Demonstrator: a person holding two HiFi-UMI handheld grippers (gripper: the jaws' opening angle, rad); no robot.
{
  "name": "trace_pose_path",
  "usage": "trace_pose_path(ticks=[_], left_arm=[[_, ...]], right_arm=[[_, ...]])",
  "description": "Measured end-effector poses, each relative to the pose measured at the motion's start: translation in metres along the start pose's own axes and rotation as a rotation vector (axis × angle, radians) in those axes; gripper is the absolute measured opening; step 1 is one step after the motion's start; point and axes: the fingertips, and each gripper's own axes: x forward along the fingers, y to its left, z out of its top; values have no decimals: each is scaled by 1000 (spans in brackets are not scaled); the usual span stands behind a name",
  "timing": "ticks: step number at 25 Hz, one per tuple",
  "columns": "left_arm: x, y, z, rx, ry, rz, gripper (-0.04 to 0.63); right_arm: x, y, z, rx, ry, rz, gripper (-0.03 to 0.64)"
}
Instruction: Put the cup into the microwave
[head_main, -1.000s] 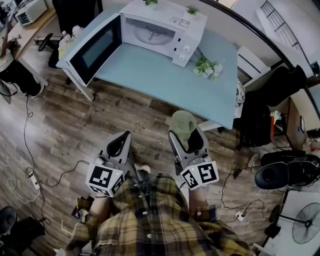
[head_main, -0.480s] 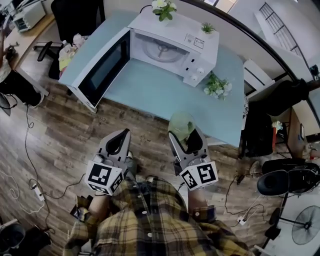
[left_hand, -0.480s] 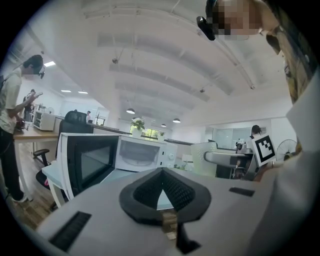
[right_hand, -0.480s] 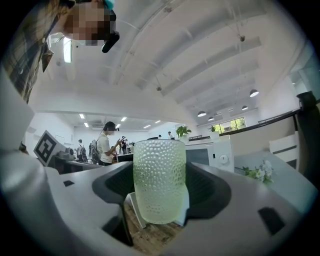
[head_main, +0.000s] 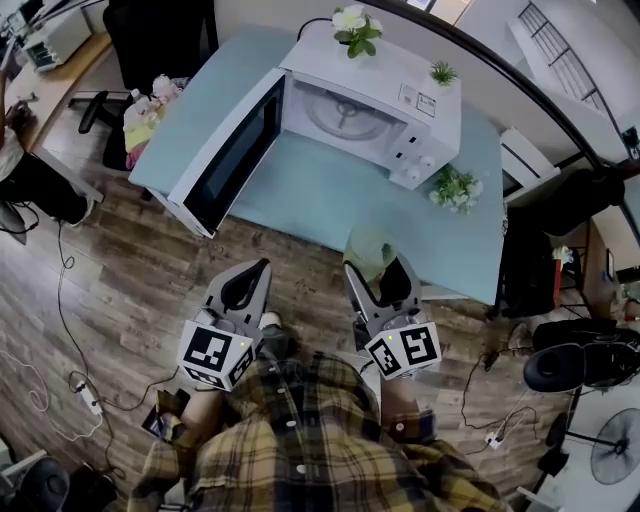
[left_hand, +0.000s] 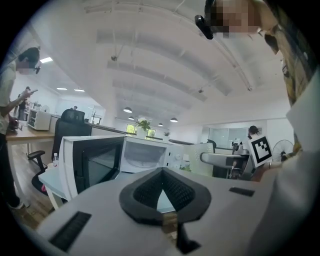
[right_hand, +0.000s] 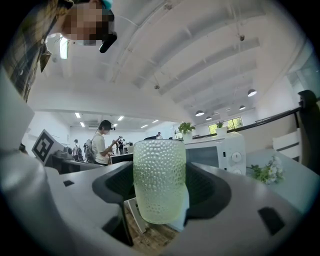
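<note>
A white microwave (head_main: 370, 100) stands on the light blue table (head_main: 320, 195), its door (head_main: 235, 150) swung wide open to the left and its cavity with the glass turntable showing. My right gripper (head_main: 380, 265) is shut on a pale green dimpled cup (head_main: 367, 248), held upright just before the table's near edge. The cup (right_hand: 160, 180) fills the right gripper view, with the microwave (right_hand: 220, 150) behind it. My left gripper (head_main: 258, 268) hangs over the wooden floor, shut and holding nothing. In the left gripper view, that gripper (left_hand: 161, 171) points at the open microwave (left_hand: 145, 155).
White artificial flowers (head_main: 453, 188) lie on the table right of the microwave. Two small plants (head_main: 355, 25) sit on its top. Colourful items (head_main: 145, 105) crowd the table's left corner. Black chairs (head_main: 160, 30) stand behind and at the right (head_main: 580, 360). Cables (head_main: 60, 300) trail on the floor.
The table and microwave have come nearer and shifted right in the head view. Both grippers keep the same pose, the cup still in the right one.
</note>
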Motion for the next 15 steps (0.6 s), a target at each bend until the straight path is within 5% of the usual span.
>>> trace_pose_path(ticks=[15], left_arm=[[-2,24,-10,-20,33,-64,-11]], right_arm=[[18,15,-11,21,16,-70,327]])
